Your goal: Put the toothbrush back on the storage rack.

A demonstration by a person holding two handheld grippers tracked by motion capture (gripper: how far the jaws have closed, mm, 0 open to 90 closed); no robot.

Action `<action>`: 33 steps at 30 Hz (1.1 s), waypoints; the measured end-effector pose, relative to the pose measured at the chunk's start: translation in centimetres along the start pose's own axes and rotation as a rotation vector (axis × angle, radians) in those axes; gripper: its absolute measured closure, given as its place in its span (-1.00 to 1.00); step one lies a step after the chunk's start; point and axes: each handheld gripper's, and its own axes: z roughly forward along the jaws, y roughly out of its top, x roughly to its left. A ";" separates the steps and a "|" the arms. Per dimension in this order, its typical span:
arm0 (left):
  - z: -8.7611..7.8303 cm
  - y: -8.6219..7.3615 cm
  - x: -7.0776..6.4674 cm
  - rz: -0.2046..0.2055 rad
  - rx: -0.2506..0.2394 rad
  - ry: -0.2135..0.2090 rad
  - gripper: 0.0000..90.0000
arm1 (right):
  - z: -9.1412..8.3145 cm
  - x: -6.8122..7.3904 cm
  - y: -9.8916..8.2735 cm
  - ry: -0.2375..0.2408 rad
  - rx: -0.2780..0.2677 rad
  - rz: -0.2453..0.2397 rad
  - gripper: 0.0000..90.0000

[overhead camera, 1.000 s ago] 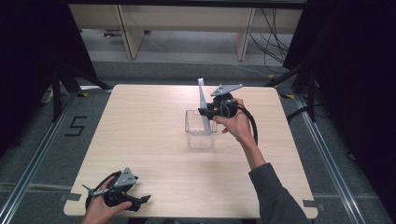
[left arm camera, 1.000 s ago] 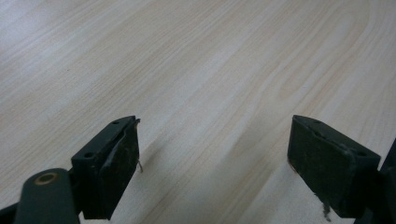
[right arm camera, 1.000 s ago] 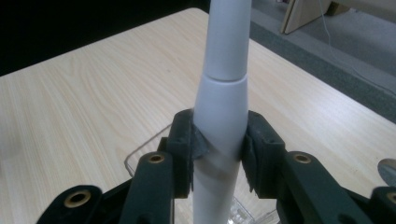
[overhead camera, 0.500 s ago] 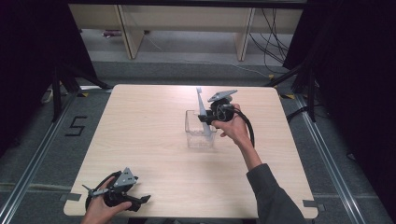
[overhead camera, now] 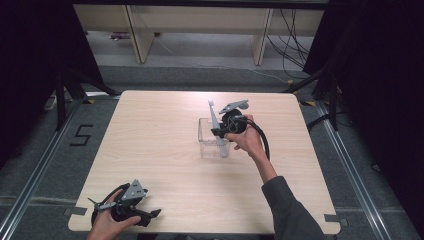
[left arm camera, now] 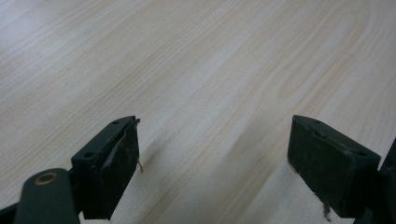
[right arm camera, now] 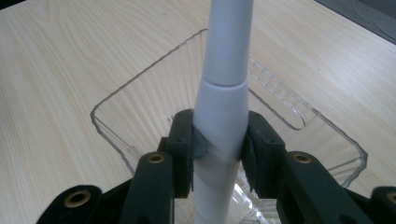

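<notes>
A: The right gripper (overhead camera: 218, 132) is seen over the clear plastic bin (overhead camera: 204, 146), near the middle of the wooden table (overhead camera: 150, 150); a white toothbrush-like stick (right arm camera: 223, 93) is clamped between its pads, with the lower end already inside the bin's walls.

B: Agreed; in the right gripper view the grip sits on the thick part of the handle, just below the step where it narrows; the slim end (overhead camera: 211, 107) is tilted up and away toward the far side of the table.

A: So the placing is judged half done; how should it be finished?

B: The handle should be lowered until its foot meets the bin floor before the pads are parted; a release from above would likely let it bounce or tip the light bin; the lean should be aimed at a wall so the stick is propped.

A: And the left gripper (overhead camera: 131, 212)?

B: It is held at the near left corner, well apart; its jaws stand wide with nothing between them.
</notes>
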 end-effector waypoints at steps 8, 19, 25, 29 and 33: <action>-0.1 0.0 0.1 0.011 0.001 0.010 -0.64 | 0.9 0.3 0.7 -0.020 0.008 -0.030 0.49; -0.1 0.0 0.0 0.012 0.000 0.011 -0.64 | 1.7 0.7 1.6 -0.029 0.072 -0.028 0.48; -0.1 0.0 0.1 0.015 0.001 0.009 -0.64 | 1.9 1.5 2.1 -0.046 0.133 0.039 0.48; -0.1 0.0 0.1 0.013 -0.001 0.009 -0.64 | 2.3 1.5 2.2 -0.052 0.140 0.017 0.48; -0.1 0.0 0.0 0.012 -0.003 0.002 -0.64 | 2.5 1.7 2.3 -0.067 0.161 0.044 0.48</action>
